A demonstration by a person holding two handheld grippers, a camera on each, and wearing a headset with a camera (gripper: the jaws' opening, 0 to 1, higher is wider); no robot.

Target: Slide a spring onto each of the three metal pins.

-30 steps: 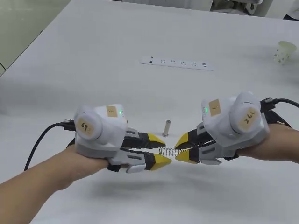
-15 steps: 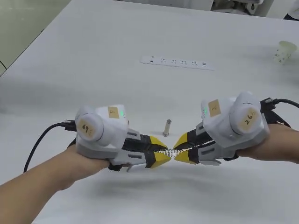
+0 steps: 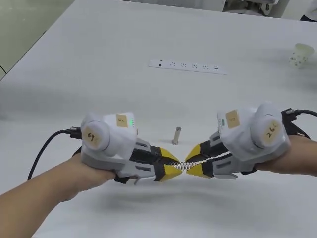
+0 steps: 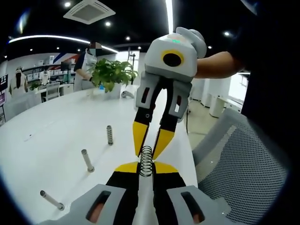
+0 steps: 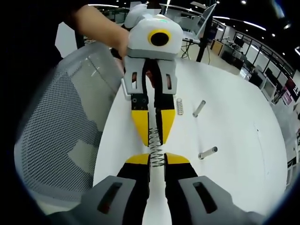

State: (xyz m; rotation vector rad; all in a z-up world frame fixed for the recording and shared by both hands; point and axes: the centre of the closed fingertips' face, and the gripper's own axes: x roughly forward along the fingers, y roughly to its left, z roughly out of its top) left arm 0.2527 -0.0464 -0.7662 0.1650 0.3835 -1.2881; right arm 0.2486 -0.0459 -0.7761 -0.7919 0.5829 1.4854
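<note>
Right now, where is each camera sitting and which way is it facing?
Head view: on the headset, looking down at the white workbench; both forearms, the left hand-held gripper and the right hand-held gripper show.
Left gripper view: on the left one, facing the right one; own yellow jaw tips below.
Right gripper view: on the right one, facing the left one; own yellow tips below.
Shared: all three show the small coiled metal spring held between the two.

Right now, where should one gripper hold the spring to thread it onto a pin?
Pinch the coils near one end, jaws closing across the spring from its side, as the left gripper does now. It is a slim open coil spanning to the right gripper; a side pinch likely leaves the far end's bore free for the bare pin.
</note>
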